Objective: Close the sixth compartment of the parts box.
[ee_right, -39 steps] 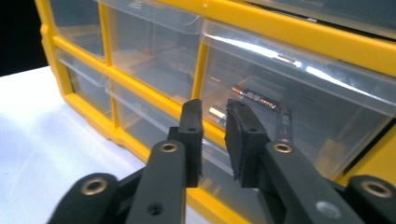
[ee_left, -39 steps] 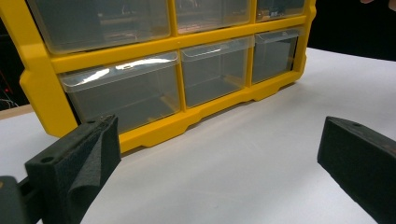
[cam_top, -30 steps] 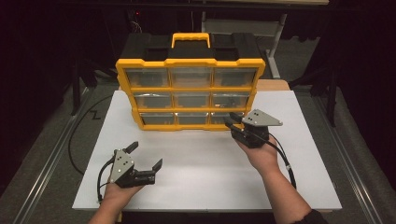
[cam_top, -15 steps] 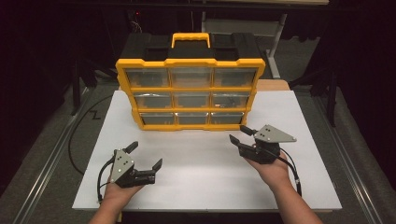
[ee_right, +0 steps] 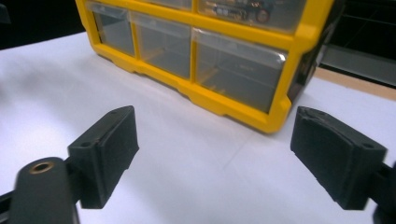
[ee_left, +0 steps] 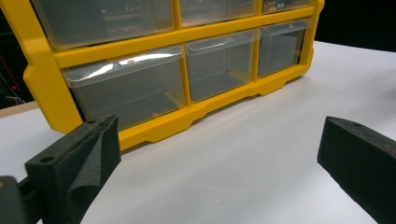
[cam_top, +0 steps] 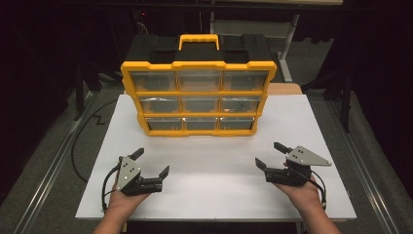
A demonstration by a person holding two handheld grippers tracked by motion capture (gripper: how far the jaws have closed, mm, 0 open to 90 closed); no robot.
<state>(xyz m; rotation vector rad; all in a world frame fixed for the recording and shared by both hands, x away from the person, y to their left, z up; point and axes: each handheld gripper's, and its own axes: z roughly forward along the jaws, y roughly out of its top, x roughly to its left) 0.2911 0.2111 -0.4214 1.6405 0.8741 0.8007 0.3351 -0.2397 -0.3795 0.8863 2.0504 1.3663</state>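
Nine clear drawers (cam_top: 199,104) are counted in one yellow organizer (cam_top: 198,65) far on the white table (cam_top: 214,161); two grippers, left gripper (cam_top: 152,164) and right gripper (cam_top: 270,155), are spread empty, the right gripper's jaws just opened.

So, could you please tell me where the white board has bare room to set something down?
Widest free patch: the white board between the left gripper and right gripper, up to the yellow drawer organizer. Bare strips flank the organizer. The organizer takes the board's far middle.
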